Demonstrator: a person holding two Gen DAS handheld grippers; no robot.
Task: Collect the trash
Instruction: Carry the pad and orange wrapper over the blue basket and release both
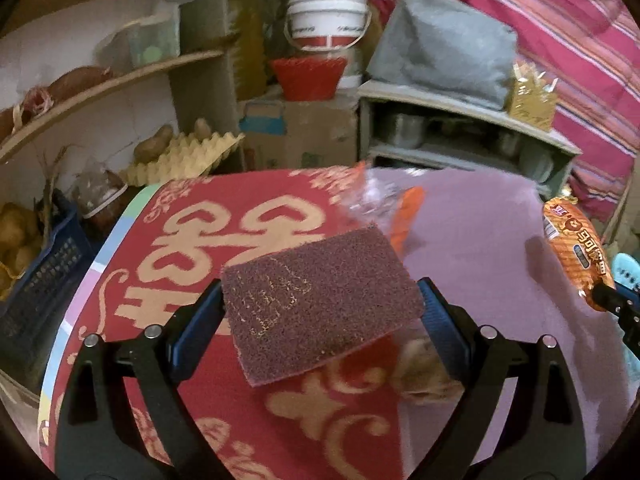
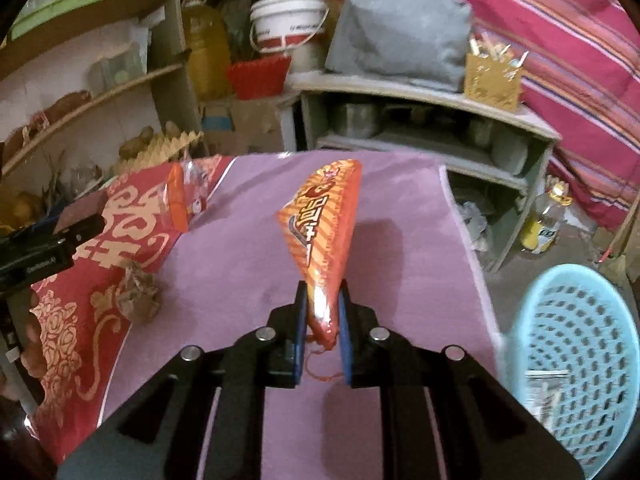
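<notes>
My left gripper (image 1: pixel 320 300) is shut on a dark red scouring pad (image 1: pixel 320 300) and holds it flat above the red and gold cloth (image 1: pixel 192 240). My right gripper (image 2: pixel 323 312) is shut on an orange snack wrapper (image 2: pixel 324 224), held upright above the purple table top (image 2: pixel 400 264). The wrapper also shows at the right of the left wrist view (image 1: pixel 576 252). A clear and orange plastic wrapper (image 2: pixel 184 196) lies at the far side of the table. A crumpled brown paper ball (image 2: pixel 138 296) lies near the cloth's edge. A light blue perforated basket (image 2: pixel 572 360) stands at the right, below table level.
A grey shelf unit (image 2: pixel 420 120) with metal pots stands behind the table. A wall shelf (image 1: pixel 100 92), egg trays (image 1: pixel 188 156) and a dark crate of potatoes (image 1: pixel 36 276) are at the left. A bottle (image 2: pixel 544 220) stands on the floor at the right.
</notes>
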